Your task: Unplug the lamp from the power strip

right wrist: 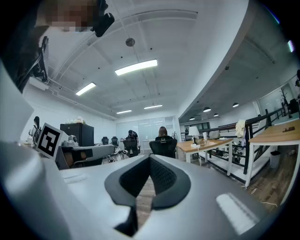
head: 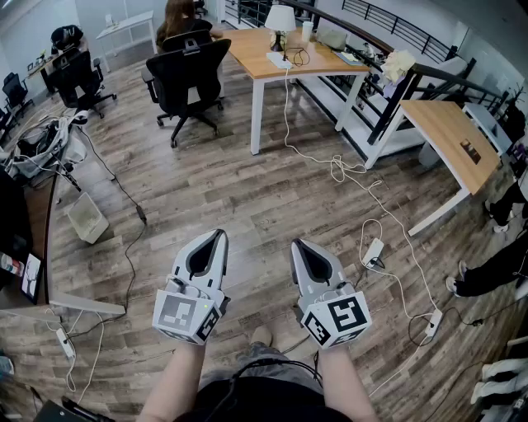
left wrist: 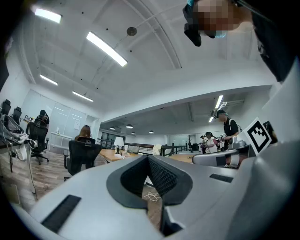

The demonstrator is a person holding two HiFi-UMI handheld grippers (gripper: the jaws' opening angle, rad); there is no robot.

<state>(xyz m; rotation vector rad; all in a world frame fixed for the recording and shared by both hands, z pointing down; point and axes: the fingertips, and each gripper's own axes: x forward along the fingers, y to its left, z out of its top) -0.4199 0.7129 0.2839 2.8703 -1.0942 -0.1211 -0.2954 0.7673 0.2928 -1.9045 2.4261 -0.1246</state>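
Observation:
A white-shaded lamp point(head: 280, 18) stands on the far wooden desk point(head: 247, 49), next to a white power strip point(head: 279, 59). From that strip a white cable point(head: 288, 115) drops to the floor and runs on toward me. Both grippers hover over the floor near my body, far from the desk. My left gripper point(head: 221, 234) and right gripper point(head: 297, 243) are shut, tips touching, with nothing held. The lamp point(left wrist: 118, 141) shows small in the left gripper view beyond the closed jaws point(left wrist: 149, 157). In the right gripper view the lamp point(right wrist: 193, 131) stands right of the jaws point(right wrist: 150, 157).
A black office chair point(head: 188, 78) stands left of the desk, with a seated person point(head: 177, 16) behind it. More power strips point(head: 373, 251) point(head: 433, 323) lie on the floor at right among cables. A second desk point(head: 454, 140), a bin point(head: 87, 217) and standing people point(head: 495, 264) border the floor.

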